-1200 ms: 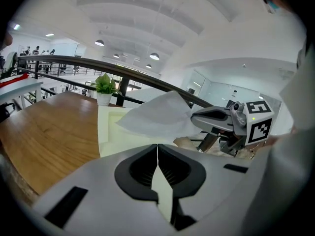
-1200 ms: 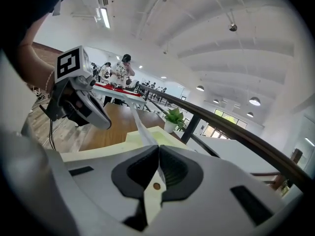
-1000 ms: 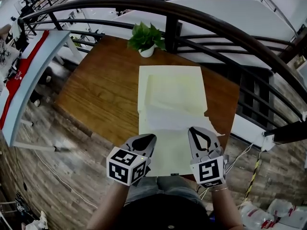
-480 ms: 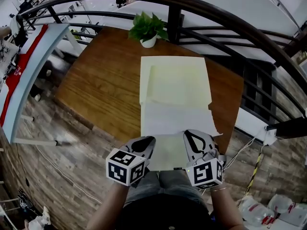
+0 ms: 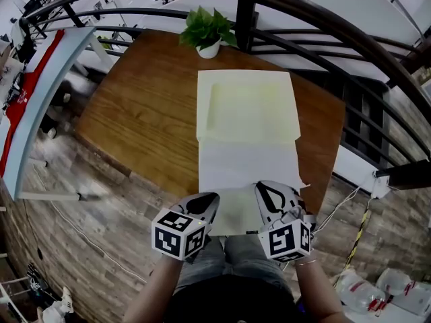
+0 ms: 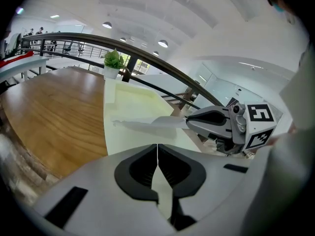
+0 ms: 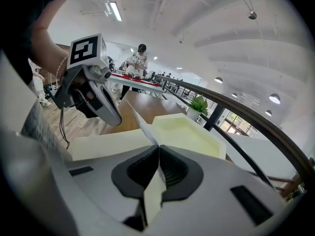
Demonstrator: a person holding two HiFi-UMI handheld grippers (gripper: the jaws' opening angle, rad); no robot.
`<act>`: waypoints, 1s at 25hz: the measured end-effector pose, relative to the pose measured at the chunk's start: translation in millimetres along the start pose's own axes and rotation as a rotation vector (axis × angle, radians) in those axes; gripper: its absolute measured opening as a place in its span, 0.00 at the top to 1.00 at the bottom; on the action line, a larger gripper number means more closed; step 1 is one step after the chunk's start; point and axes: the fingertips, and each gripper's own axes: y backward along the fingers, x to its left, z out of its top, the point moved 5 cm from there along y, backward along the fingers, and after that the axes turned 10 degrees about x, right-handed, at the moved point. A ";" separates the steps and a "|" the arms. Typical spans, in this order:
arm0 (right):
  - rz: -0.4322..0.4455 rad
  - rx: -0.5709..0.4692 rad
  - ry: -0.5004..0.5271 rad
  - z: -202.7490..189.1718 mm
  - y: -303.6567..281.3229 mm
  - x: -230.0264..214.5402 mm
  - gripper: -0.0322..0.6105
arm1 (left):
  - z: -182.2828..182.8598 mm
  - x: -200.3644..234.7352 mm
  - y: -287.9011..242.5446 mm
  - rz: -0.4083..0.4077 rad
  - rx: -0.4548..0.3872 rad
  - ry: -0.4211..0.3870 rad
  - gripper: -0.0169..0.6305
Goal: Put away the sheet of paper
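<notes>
The white sheet of paper (image 5: 248, 165) lies raised over a pale yellow shallow tray (image 5: 246, 103) and the tray's flat flap (image 5: 236, 214) on the wooden table (image 5: 141, 113). My right gripper (image 5: 268, 188) is shut on the sheet's near right edge; in the right gripper view the sheet (image 7: 143, 124) rises out of the closed jaws (image 7: 159, 154). My left gripper (image 5: 210, 197) hovers at the flap's near left edge, shut, with nothing seen between its jaws (image 6: 157, 154). The left gripper view shows the sheet (image 6: 147, 124) held by the right gripper (image 6: 197, 122).
A potted plant (image 5: 207, 36) stands at the table's far edge. A dark curved railing (image 5: 337, 32) runs behind and right of the table. A white table with a red strip (image 5: 34, 93) stands to the left. A person (image 7: 139, 58) stands far off.
The sheet has spread out longer below the tray. My right gripper has shifted slightly left and nearer. The left gripper has hardly moved.
</notes>
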 end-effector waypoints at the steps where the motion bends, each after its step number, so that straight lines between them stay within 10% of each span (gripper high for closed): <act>1: 0.001 0.005 0.004 -1.2 -1.5 0.6 0.90 | -0.9 -0.1 -0.5 -0.001 0.003 0.001 0.94; 25: 0.015 0.063 0.074 -14.1 -39.8 -9.2 0.90 | 4.1 1.0 -26.5 -0.019 0.059 -0.003 0.94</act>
